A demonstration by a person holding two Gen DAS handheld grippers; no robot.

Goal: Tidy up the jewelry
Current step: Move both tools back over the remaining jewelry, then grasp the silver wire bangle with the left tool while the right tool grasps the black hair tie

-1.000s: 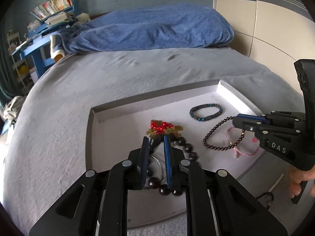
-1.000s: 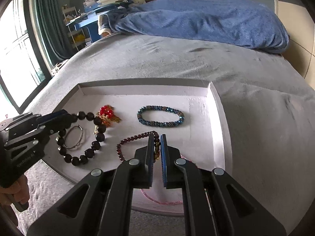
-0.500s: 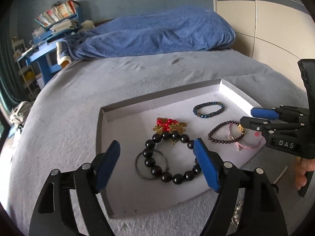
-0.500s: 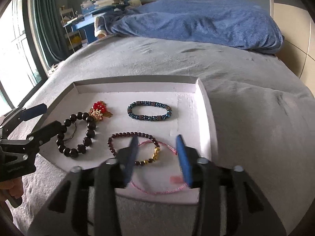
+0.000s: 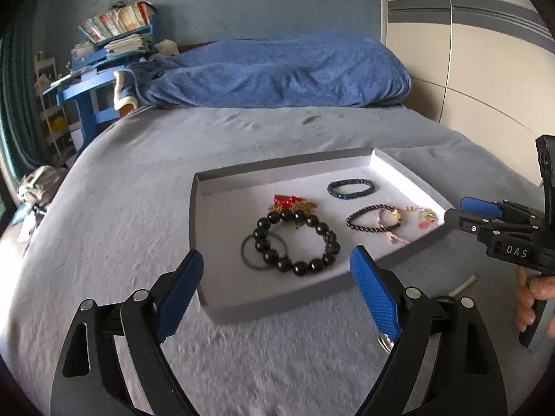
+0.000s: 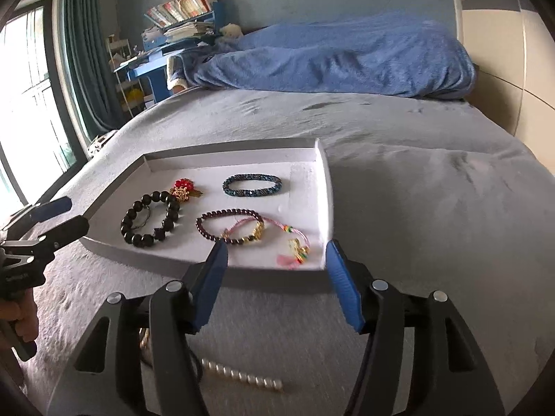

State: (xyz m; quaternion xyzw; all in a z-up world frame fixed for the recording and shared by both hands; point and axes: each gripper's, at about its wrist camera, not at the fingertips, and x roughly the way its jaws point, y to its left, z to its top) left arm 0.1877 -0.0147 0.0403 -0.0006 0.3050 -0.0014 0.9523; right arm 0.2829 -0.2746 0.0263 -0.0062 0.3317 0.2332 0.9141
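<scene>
A shallow white tray (image 5: 204, 187) (image 6: 326, 176) lies on the grey bed. In it are a black bead bracelet (image 5: 298, 242) (image 6: 151, 218), a red and gold brooch (image 5: 289, 202) (image 6: 184, 189), a blue bead bracelet (image 5: 351, 188) (image 6: 251, 185), a dark red bead bracelet (image 5: 367, 222) (image 6: 229, 225), a pink cord bracelet with charms (image 5: 409, 216) (image 6: 295, 242) and a thin dark ring (image 5: 258, 254). My left gripper (image 5: 277, 287) is open and empty, in front of the tray. My right gripper (image 6: 275, 277) is open and empty at the tray's near edge.
A string of pale beads (image 6: 242, 376) lies on the bed below my right gripper; it also shows in the left wrist view (image 5: 463, 286). A blue blanket (image 5: 270, 72) is heaped at the back. A blue desk with books (image 5: 100, 66) stands beyond the bed.
Both grippers opened, from shut a second ago, and pulled back out of the tray toward the near side. The black and pink bracelets now lie free in the tray.
</scene>
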